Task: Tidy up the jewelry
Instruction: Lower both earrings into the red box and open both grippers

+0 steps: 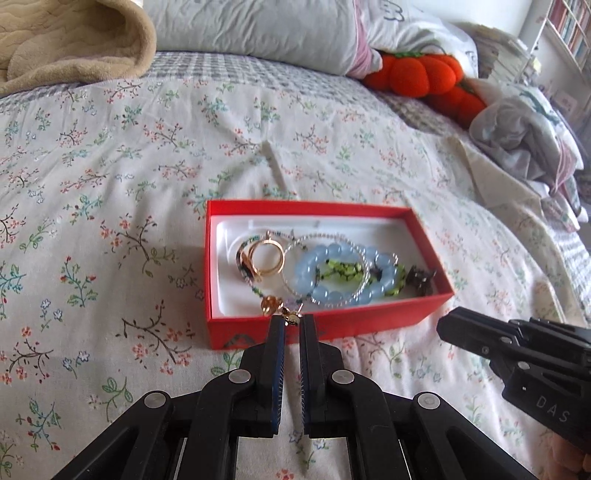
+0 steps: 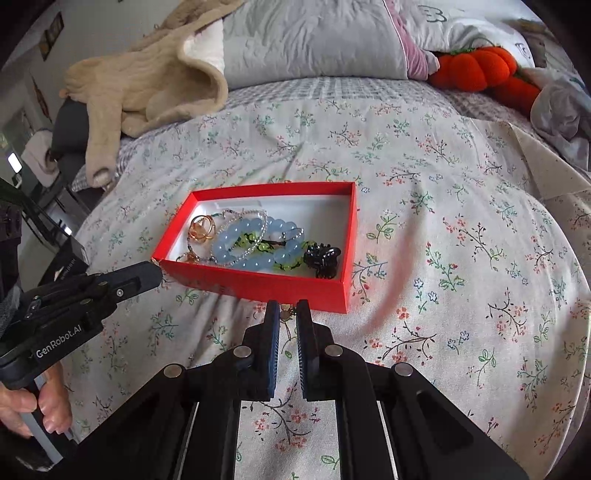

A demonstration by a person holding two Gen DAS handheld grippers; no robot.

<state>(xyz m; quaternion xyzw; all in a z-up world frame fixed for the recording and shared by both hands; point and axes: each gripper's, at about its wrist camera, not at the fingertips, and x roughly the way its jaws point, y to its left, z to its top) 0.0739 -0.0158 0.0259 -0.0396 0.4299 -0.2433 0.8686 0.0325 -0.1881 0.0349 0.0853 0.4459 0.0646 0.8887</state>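
A red box (image 1: 317,207) with a white lining lies on the floral bedspread. It holds a blue bead bracelet (image 1: 325,258), a green bead bracelet (image 1: 343,273), gold rings (image 1: 266,258), a thin silver bead strand and a black hair claw (image 1: 421,281). At the box's near wall, my left gripper (image 1: 292,325) is shut on a small gold earring (image 1: 291,317). My right gripper (image 2: 288,312) hovers in front of the red box (image 2: 258,286), shut on another small gold piece (image 2: 284,314). The left gripper (image 2: 157,273) shows at the box's left corner in the right wrist view.
Grey pillows (image 1: 258,29), a beige blanket (image 1: 74,48) and an orange pumpkin plush (image 1: 424,72) lie at the head of the bed. Crumpled grey clothes (image 1: 517,136) sit at the right. A hand (image 2: 37,410) grips the left tool's handle.
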